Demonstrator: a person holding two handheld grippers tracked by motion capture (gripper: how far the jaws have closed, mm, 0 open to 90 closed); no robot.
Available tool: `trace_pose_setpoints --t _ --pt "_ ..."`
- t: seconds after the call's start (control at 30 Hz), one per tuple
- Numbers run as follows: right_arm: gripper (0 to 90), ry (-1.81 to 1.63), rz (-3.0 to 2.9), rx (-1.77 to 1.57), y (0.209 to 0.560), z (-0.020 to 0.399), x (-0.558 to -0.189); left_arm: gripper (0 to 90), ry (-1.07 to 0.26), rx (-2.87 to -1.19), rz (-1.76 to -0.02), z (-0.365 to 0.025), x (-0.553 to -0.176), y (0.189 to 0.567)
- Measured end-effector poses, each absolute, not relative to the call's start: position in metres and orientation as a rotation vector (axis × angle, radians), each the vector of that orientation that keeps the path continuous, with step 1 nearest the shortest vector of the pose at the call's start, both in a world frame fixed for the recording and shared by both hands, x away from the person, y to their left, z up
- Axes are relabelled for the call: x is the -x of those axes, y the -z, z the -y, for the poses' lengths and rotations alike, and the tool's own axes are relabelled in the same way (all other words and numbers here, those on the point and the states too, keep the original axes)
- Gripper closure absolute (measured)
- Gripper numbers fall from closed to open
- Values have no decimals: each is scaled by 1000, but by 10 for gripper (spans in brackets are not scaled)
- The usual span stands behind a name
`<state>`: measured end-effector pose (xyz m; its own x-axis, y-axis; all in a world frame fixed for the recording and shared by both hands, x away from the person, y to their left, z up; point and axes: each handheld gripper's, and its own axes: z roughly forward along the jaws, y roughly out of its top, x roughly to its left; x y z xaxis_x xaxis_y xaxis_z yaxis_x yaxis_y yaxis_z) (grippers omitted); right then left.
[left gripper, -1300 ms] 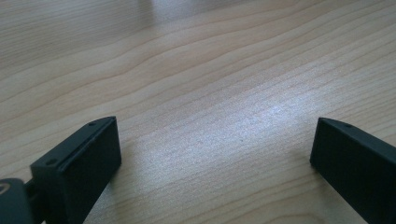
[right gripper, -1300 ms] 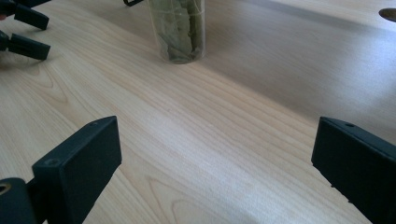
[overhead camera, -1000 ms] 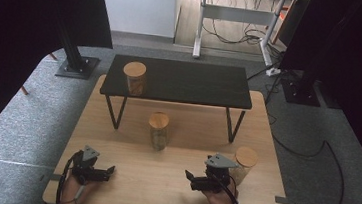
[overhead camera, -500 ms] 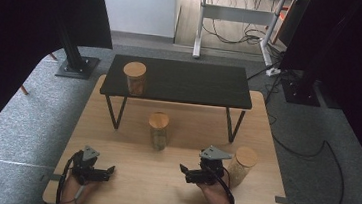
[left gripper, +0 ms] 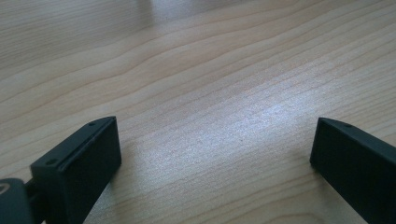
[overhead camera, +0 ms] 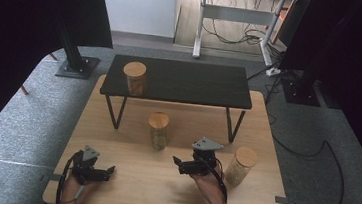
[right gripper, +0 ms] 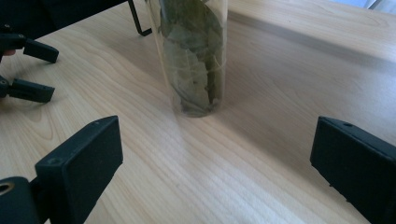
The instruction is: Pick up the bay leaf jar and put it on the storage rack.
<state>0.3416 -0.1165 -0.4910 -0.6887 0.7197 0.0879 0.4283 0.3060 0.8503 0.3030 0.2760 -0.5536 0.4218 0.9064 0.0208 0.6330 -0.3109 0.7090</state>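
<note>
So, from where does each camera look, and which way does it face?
High view: above the person's side, facing forward and down on the table; forearms and both grippers show.
Left gripper view: low over bare wood, between its open jaws.
Right gripper view: faces the middle jar; open jaws, left gripper beyond.
Shared: that jar and the left gripper.

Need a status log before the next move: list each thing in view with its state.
Left gripper: open, empty, low over the table.
Right gripper: open, empty, facing the middle jar.
Middle jar: upright, lidded, holds leaves.
Right jar: upright, lidded.
Shelf jar: upright, lidded, on the black shelf.
</note>
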Motion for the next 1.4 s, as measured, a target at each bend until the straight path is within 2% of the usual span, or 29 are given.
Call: trace_pose_setpoints --t 1.4 --pt "21 -1363 -2338 -978 494 60 -402 14 -561 -2057 -1290 -276 -303 554"
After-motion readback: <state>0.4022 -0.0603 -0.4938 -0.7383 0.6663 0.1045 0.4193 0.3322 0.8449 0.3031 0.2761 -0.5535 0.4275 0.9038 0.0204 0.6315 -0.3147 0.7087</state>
